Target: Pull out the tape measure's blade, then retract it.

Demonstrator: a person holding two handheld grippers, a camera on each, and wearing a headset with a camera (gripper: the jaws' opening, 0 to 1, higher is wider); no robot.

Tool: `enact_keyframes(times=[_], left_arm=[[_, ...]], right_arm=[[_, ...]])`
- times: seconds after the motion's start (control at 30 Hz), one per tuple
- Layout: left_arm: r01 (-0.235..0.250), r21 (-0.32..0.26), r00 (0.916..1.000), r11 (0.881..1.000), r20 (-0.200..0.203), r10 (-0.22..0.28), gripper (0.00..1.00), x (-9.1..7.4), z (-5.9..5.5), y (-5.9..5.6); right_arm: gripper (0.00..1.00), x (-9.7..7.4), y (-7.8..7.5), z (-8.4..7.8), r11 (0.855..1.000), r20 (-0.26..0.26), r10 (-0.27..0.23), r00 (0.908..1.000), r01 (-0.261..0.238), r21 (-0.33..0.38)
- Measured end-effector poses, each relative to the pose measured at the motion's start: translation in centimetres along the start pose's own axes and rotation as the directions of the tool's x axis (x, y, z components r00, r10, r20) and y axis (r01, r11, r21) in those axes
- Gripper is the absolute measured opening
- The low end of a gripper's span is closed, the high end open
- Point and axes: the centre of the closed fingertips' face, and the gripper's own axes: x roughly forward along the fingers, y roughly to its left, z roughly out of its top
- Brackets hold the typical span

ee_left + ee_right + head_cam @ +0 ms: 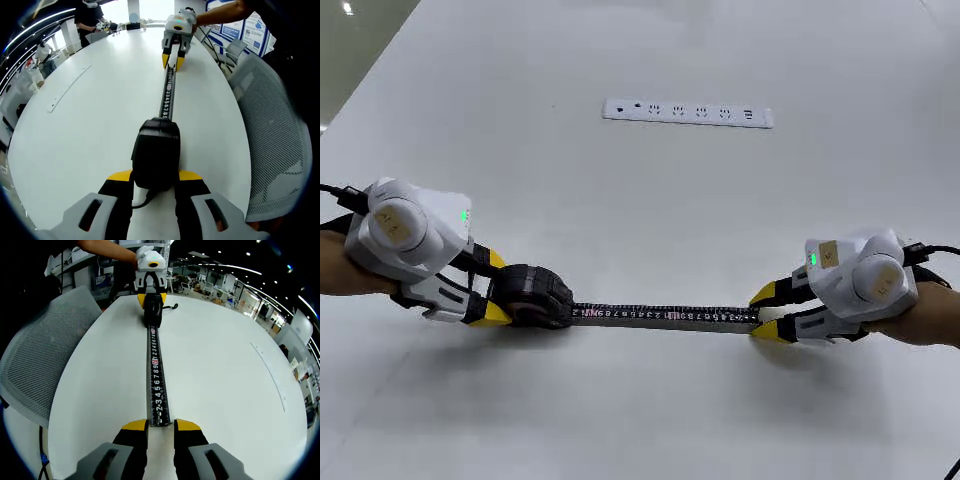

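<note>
Nearest to me, the left gripper had its yellow-tipped jaws pressed against the two sides of the black case, pinching it. The case sat low on the white table, and whether it touched the surface I could not tell. In the left gripper view the case sat right between the tips of the left gripper, with a thin dark cord hanging from its near end.

From the case the blade ran straight out, numbers up, along the tabletop. At its far end from the case, the right gripper had its jaws brought in on the blade's tip, one at each edge, pinching it. In the right gripper view I saw the blade start between the tips of the right gripper and stretch away to the case, the printed digits reading upward from the low numbers. A hand held each gripper from behind.

Well beyond the case, across open tabletop, a white power strip lay flat, roughly parallel to the blade. On the side of the case away from the strip, a grey mesh chair stood at the table's edge.
</note>
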Motion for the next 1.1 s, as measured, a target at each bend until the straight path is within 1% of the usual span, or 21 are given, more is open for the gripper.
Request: enact_keyframes(times=[0.13, 0.2, 0.3, 0.37, 0.47, 0.57, 0.67, 0.73, 0.8, 0.87, 0.97, 1.1], left_arm=[[-0.010, -0.012, 0.9999, 1.000, 0.004, 0.010, 0.33, -0.2, 0.0, 0.1], [-0.013, -0.013, 0.9999, 1.000, 0.006, 0.013, 0.33, -0.4, 0.0, 0.1], [-0.017, -0.020, 0.9998, 1.000, 0.006, 0.017, 0.37, -0.7, -0.1, -0.1], [-0.011, -0.037, 0.9999, 0.999, 0.009, 0.011, 0.37, -0.9, -0.3, -0.3], [-0.025, -0.049, 0.9996, 0.998, 0.015, 0.026, 0.40, -1.2, -0.4, -0.4], [-0.031, -0.069, 0.9991, 0.997, 0.026, 0.033, 0.43, -1.4, -0.4, -0.8], [-0.032, -0.097, 0.9989, 0.995, 0.031, 0.036, 0.48, -1.7, -0.5, -1.5], [-0.037, -0.108, 0.9984, 0.994, 0.038, 0.041, 0.50, -1.7, -0.6, -1.7], [-0.045, -0.127, 0.9976, 0.991, 0.047, 0.051, 0.51, -1.9, -0.7, -2.0], [-0.054, -0.155, 0.9963, 0.986, 0.058, 0.064, 0.53, -2.0, -0.8, -2.3], [-0.065, -0.187, 0.9936, 0.980, 0.079, 0.081, 0.55, -2.2, -0.7, -2.7], [-0.086, -0.220, 0.9900, 0.972, 0.090, 0.109, 0.59, -2.5, -0.8, -3.3]], right_arm=[[0.19, -0.2, 0.0, 0.0, 1.000, 0.000, -0.008, 1.0000, 0.008, 0.004], [0.20, -0.4, 0.1, 0.1, 1.000, 0.003, -0.015, 0.9999, 0.015, 0.012], [0.21, -0.7, 0.2, 0.3, 1.000, 0.005, -0.024, 0.9997, 0.024, 0.021], [0.22, -0.9, 0.3, 0.4, 0.999, 0.009, -0.031, 0.9995, 0.031, 0.030], [0.25, -1.2, 0.4, 0.3, 0.998, 0.012, -0.044, 0.9990, 0.043, 0.051], [0.26, -1.5, 0.6, 0.2, 0.997, 0.014, -0.053, 0.9985, 0.052, 0.062], [0.29, -1.9, 1.0, 0.2, 0.994, 0.016, -0.069, 0.9975, 0.068, 0.089], [0.30, -2.1, 1.3, 0.3, 0.993, 0.016, -0.075, 0.9971, 0.073, 0.098], [0.31, -2.2, 1.3, 0.0, 0.990, 0.021, -0.084, 0.9962, 0.082, 0.111], [0.33, -2.4, 1.5, 0.1, 0.986, 0.026, -0.097, 0.9949, 0.093, 0.139], [0.35, -2.7, 1.8, 0.2, 0.981, 0.033, -0.116, 0.9927, 0.110, 0.157], [0.38, -3.0, 2.3, 0.3, 0.973, 0.038, -0.138, 0.9896, 0.129, 0.192]])
